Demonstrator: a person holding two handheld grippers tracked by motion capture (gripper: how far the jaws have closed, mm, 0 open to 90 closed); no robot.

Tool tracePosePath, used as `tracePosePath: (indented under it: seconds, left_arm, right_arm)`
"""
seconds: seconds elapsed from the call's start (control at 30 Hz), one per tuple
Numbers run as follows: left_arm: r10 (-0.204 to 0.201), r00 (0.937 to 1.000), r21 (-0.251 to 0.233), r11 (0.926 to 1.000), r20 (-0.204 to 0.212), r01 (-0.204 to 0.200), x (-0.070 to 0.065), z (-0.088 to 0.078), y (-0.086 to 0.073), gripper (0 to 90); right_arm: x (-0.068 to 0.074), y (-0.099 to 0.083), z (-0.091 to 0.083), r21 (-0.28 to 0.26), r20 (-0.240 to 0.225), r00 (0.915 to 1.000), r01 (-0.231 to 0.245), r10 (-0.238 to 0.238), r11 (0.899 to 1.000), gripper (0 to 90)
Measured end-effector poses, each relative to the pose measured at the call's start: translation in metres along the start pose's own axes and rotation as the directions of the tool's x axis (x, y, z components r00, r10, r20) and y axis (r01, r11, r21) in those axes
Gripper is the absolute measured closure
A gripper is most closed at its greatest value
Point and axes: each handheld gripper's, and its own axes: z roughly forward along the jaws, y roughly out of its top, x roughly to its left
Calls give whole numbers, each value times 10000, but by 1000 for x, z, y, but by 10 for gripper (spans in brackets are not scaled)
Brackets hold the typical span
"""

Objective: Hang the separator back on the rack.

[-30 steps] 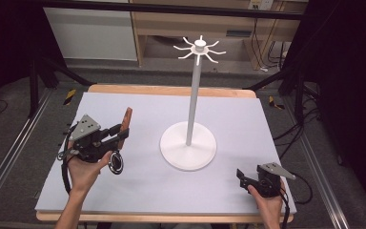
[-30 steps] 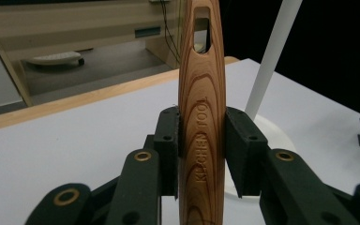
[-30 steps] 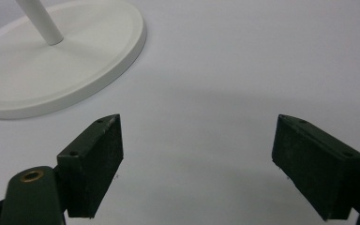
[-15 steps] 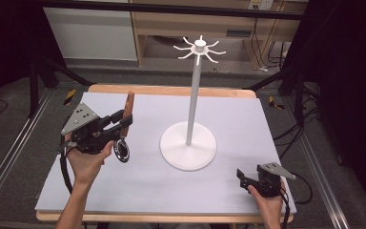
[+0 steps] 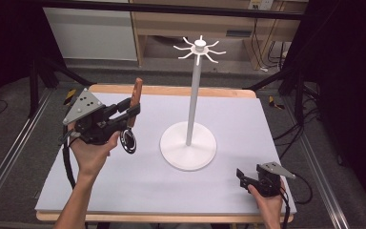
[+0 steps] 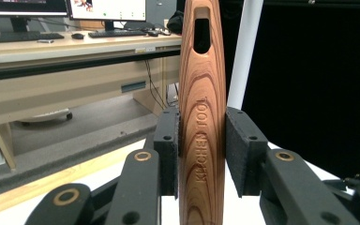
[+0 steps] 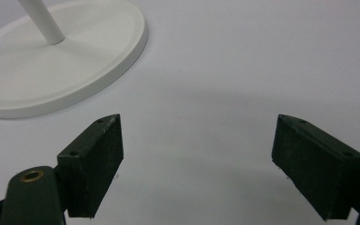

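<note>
While the left gripper (image 5: 132,110) clenches its jaws on the wooden handle (image 6: 201,122) of one kitchen tool, held above the tabletop (image 5: 138,186) left of the single white hook stand (image 5: 193,95), the slot at the handle's top should be kept upright and lifted to a hook. The right gripper (image 7: 206,164) rests released.

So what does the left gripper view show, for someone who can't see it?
The left tool is shut on a wooden handle standing upright between its black pads. The handle reads KITCHEN TOOL and has a hanging slot near the top; a white pole rises just behind it.
</note>
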Motion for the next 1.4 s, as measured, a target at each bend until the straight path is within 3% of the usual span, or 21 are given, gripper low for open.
tracePosePath:
  seconds: [0.13,0.53,1.4]
  left_arm:
    - [-79,9997,-179,9998,227,83,-3,3,9,671]
    - [187,9977,-478,9987,649,-156,-21,15,30,671]
    - [496,9972,-673,9967,566,-457,-32,35,61,671]
  right_arm:
    - [0,0,0,4,-2,10000,-13,13,10000,172]
    - [3,0,0,23,28,9999,124,-124,9999,171]
    - [1,0,-1,32,15,10000,48,-48,10000,171]
